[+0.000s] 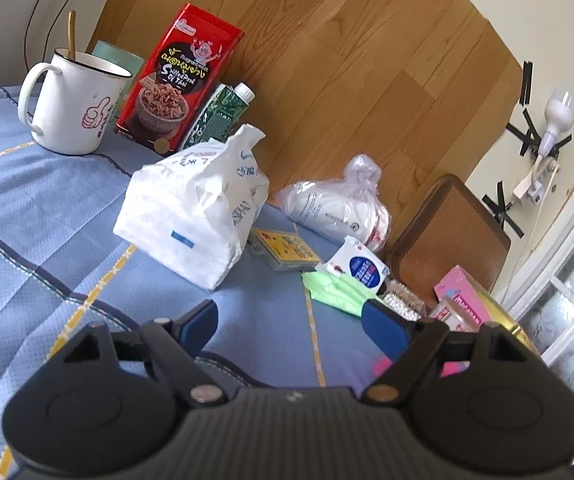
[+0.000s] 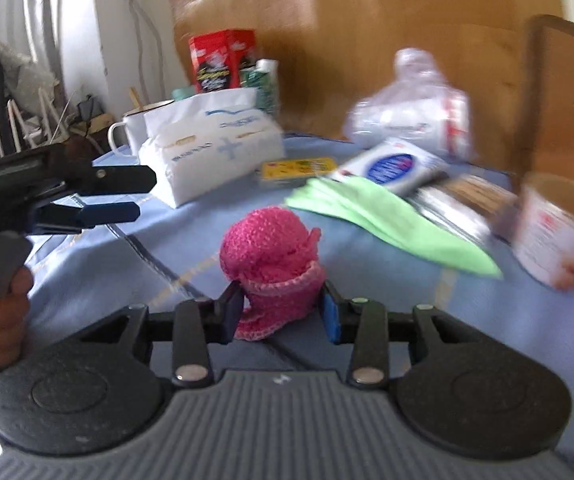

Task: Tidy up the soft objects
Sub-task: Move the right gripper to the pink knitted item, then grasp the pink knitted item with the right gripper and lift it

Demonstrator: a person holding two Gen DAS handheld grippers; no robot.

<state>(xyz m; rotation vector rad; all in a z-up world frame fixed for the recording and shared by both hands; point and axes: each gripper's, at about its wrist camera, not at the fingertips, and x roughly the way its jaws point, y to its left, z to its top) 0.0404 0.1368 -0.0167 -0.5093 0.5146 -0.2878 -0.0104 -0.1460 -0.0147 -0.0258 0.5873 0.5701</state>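
Taking the white tissue pack (image 2: 207, 156) as the landmark and reading left to right: left of it and nearer the camera hangs the left tool (image 2: 123, 196), its 2 jaws apart with nothing between them. In front of the pack, near the close edge of the blue-clothed counter (image 2: 99, 264), sits the pink knitted piece (image 2: 271, 256), with the right tool (image 2: 283, 312) around its lower cuff; the pads look to be touching the yarn, though blur leaves the firmness of the grip unclear. To the right of the pack lies the folded green cloth (image 2: 387, 216). To do this step well, I would squeeze low on the cuff until the knit compresses evenly, then lift straight so it does not snag or roll free.
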